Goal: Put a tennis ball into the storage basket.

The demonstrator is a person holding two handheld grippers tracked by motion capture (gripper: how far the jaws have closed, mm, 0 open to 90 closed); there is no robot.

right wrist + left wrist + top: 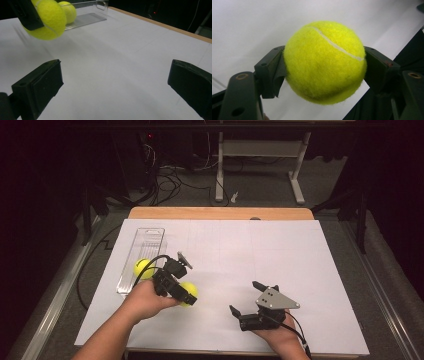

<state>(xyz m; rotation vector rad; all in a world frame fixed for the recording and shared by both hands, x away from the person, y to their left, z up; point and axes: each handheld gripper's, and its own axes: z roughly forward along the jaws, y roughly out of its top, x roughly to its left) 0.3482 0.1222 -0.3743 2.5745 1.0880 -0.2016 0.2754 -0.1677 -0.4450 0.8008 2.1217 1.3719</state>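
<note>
My left gripper (189,294) is shut on a yellow tennis ball (190,292), lifted a little over the white sheet; its two black jaws press the ball (324,62) from both sides. A second tennis ball (143,268) lies in the near end of a clear plastic tray (148,241) at the left. My right gripper (243,296) rests near the table's front edge, open, its jaws wide apart with nothing between them (115,82). From the right gripper view the held ball (48,21) and the tray ball (68,11) appear at the upper left.
A white paper sheet (280,260) covers most of the wooden table (220,213). Beyond the far edge are a white desk frame (260,165) and cables on a grey floor. Metal rails run along both table sides.
</note>
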